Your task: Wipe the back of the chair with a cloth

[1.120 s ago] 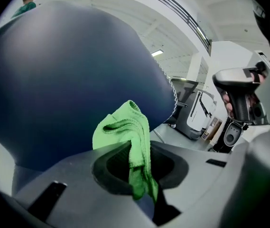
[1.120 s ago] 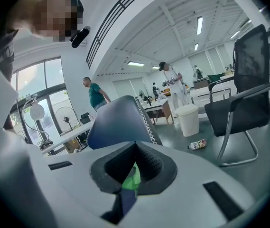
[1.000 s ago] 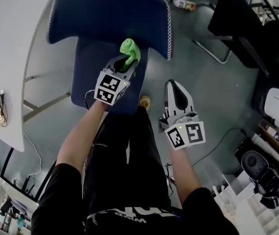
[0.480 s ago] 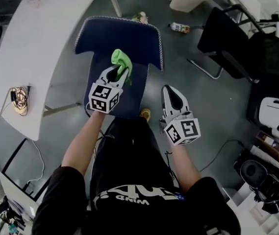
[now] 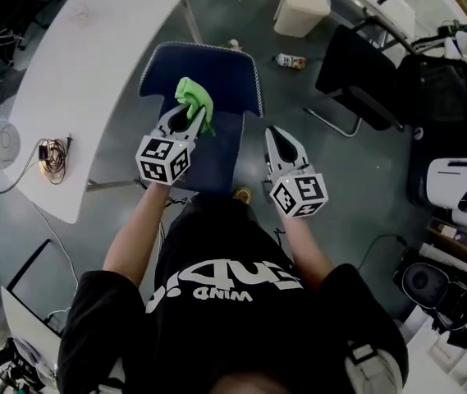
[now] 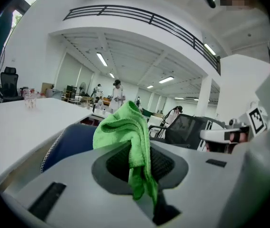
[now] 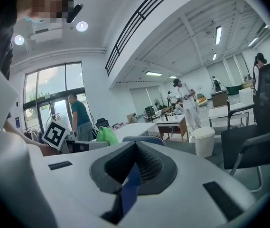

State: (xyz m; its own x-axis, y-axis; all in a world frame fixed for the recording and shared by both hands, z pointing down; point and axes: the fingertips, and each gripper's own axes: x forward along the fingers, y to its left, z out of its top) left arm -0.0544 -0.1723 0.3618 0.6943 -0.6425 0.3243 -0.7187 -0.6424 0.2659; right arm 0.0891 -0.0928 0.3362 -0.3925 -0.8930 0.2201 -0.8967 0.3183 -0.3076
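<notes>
A blue chair stands in front of me, its back (image 5: 217,72) toward the white table and its seat (image 5: 217,158) toward my legs. My left gripper (image 5: 185,115) is shut on a green cloth (image 5: 194,97), which sits bunched over the chair back's front face. In the left gripper view the cloth (image 6: 125,134) hangs down between the jaws of the left gripper (image 6: 142,170), with the chair back (image 6: 70,141) behind it. My right gripper (image 5: 276,135) hovers beside the seat's right edge, shut and holding nothing. The right gripper (image 7: 132,170) view shows the cloth (image 7: 105,136) at left.
A curved white table (image 5: 77,64) runs behind and left of the chair, with cables (image 5: 52,150) on it. A white bin (image 5: 301,8), a bottle (image 5: 289,60) on the floor and a black chair (image 5: 356,64) stand to the right. People stand far off in the hall.
The head view has pulled back, so the chair looks smaller. The left gripper with the cloth has moved from the seat-back corner up onto the chair back. The right gripper stays beside the seat.
</notes>
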